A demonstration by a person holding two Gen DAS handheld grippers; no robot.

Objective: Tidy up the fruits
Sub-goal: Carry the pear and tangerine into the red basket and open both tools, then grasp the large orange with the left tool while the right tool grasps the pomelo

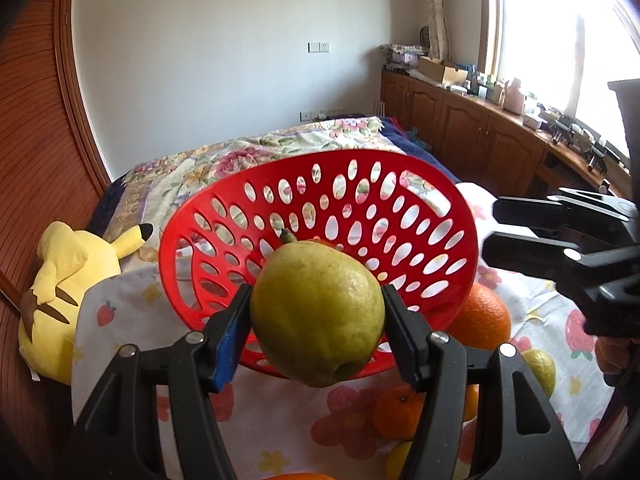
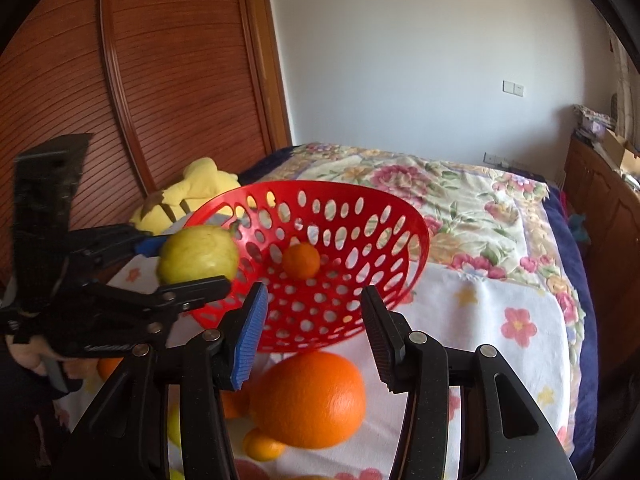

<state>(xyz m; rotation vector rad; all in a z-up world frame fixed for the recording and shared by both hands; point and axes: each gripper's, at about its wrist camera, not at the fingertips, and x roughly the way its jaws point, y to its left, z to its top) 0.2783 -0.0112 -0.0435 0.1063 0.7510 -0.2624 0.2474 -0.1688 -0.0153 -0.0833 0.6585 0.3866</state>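
The left hand-held gripper (image 1: 318,312) clamps a yellow-green pear (image 1: 318,312), held just before the tilted red perforated plastic basket (image 1: 360,184) on the bed. The right hand-held gripper (image 2: 316,320) stands open with nothing between its pads; a large round orange (image 2: 312,400) lies just below it, and a small tangerine (image 2: 301,260) sits ahead inside the basket.

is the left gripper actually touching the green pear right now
Touching. The left wrist view shows both fingers of the left gripper pressed against opposite sides of the green pear.

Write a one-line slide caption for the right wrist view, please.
Left gripper holds a green pear at the red basket rim; the right gripper is open above a large orange.
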